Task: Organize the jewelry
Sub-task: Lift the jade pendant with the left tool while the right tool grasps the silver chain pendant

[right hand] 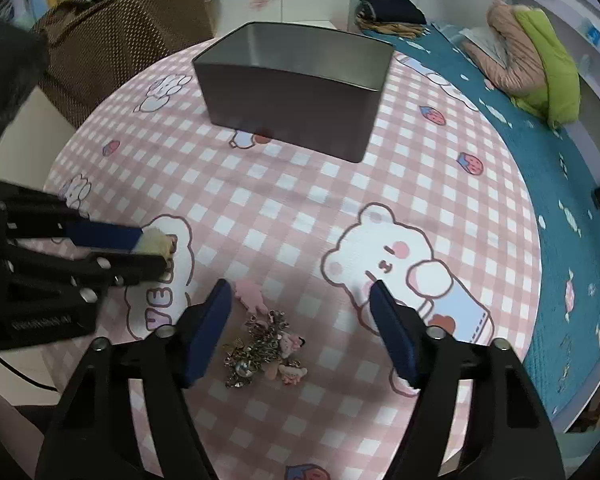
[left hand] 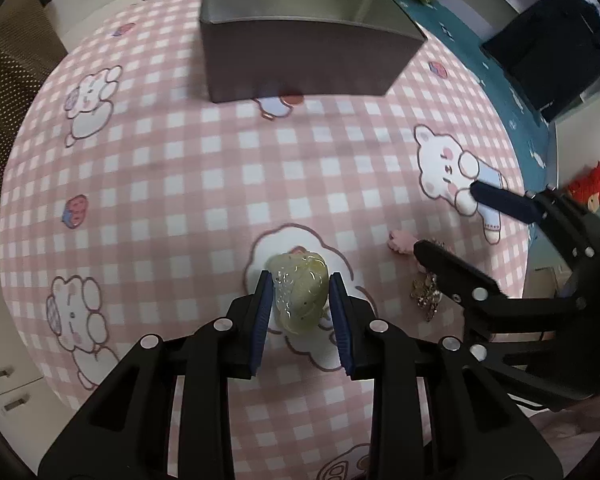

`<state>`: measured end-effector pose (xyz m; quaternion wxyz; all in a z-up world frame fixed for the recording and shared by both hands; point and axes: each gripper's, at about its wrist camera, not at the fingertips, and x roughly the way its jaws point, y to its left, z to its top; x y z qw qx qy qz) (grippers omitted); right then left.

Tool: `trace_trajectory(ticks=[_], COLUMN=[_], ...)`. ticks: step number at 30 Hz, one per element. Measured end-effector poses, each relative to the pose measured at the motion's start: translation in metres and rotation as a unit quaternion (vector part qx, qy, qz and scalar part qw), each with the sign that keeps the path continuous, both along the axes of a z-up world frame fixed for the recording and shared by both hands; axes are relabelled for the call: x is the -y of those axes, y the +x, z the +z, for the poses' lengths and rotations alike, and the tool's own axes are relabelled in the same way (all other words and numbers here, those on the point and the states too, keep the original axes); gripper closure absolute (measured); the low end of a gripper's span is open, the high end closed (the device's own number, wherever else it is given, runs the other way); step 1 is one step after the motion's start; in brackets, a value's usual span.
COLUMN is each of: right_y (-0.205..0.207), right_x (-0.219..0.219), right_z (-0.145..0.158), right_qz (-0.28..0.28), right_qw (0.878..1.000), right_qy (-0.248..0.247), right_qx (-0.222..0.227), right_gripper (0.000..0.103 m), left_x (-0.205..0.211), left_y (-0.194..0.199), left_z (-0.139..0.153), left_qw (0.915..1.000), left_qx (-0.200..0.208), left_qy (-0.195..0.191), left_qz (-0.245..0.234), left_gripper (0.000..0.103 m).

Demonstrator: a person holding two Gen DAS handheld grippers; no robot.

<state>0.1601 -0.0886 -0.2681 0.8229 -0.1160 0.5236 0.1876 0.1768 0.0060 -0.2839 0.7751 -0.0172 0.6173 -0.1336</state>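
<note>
My left gripper (left hand: 300,284) is shut on a pale yellow-green translucent hair clip (left hand: 300,296), held at the tablecloth; it also shows in the right wrist view (right hand: 156,242). My right gripper (right hand: 300,292) is open, its jaws either side of a heap of chain jewelry with pink charms (right hand: 264,344); the heap shows in the left wrist view (left hand: 424,296) under the right gripper (left hand: 444,220). A grey metal tin (left hand: 300,40), open on top, stands at the far side of the table and also shows in the right wrist view (right hand: 296,88).
The round table has a pink checked cloth with bears (right hand: 260,208). A teal bed with pink and green clothes (right hand: 532,68) lies to the right. A brown dotted chair (right hand: 112,32) stands behind the table on the left.
</note>
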Motion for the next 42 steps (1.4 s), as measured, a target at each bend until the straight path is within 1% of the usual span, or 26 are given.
trace_trajectory(ticks=[5, 7, 9, 11, 13, 14, 18, 22, 29, 33, 37, 42], right_y=[-0.002, -0.003, -0.005, -0.006, -0.006, -0.006, -0.002, 0.005, 0.021, 0.032, 0.045, 0.063], right_x=[-0.013, -0.017, -0.020, -0.021, -0.023, -0.023, -0.023, -0.020, -0.014, -0.011, -0.001, 0.010], right_z=[-0.006, -0.010, -0.015, -0.015, -0.015, -0.015, -0.012, -0.002, 0.026, 0.044, 0.057, 0.069], right_qz=[0.032, 0.041, 0.051, 0.056, 0.061, 0.062, 0.055, 0.045, 0.020, 0.005, -0.015, -0.045], right_qw=[0.999, 0.999, 0.998, 0.998, 0.998, 0.998, 0.998, 0.999, 0.999, 0.998, 0.996, 0.992], right_qy=[-0.014, -0.017, -0.017, -0.012, -0.011, -0.011, -0.002, 0.005, 0.020, 0.029, 0.059, 0.096], right_qx=[-0.002, -0.008, -0.016, -0.014, -0.014, -0.014, -0.012, -0.003, 0.034, 0.057, 0.060, 0.060], right_gripper=[0.053, 0.061, 0.067, 0.073, 0.085, 0.087, 0.088, 0.088, 0.088, 0.088, 0.088, 0.088], left_x=[-0.007, -0.006, -0.005, -0.006, -0.009, -0.010, -0.013, -0.015, -0.014, -0.016, -0.016, -0.017], left_y=[-0.001, -0.001, -0.001, 0.000, -0.001, -0.001, 0.003, 0.008, 0.023, 0.034, 0.047, 0.067], left_z=[0.011, 0.013, 0.013, 0.014, 0.015, 0.016, 0.022, 0.031, 0.050, 0.062, 0.072, 0.080], left_qw=[0.9999, 0.9998, 0.9998, 0.9997, 0.9996, 0.9995, 0.9992, 0.9987, 0.9970, 0.9951, 0.9930, 0.9905], left_qx=[0.013, 0.015, 0.017, 0.018, 0.019, 0.021, 0.028, 0.037, 0.059, 0.076, 0.095, 0.106], left_qy=[-0.006, -0.009, -0.012, -0.014, -0.018, -0.019, -0.023, -0.030, -0.045, -0.055, -0.061, -0.076], left_qz=[0.006, 0.007, 0.008, 0.008, 0.011, 0.012, 0.016, 0.020, 0.022, 0.032, 0.035, 0.045], left_gripper=[0.074, 0.074, 0.074, 0.074, 0.074, 0.074, 0.074, 0.074, 0.074, 0.074, 0.074, 0.074])
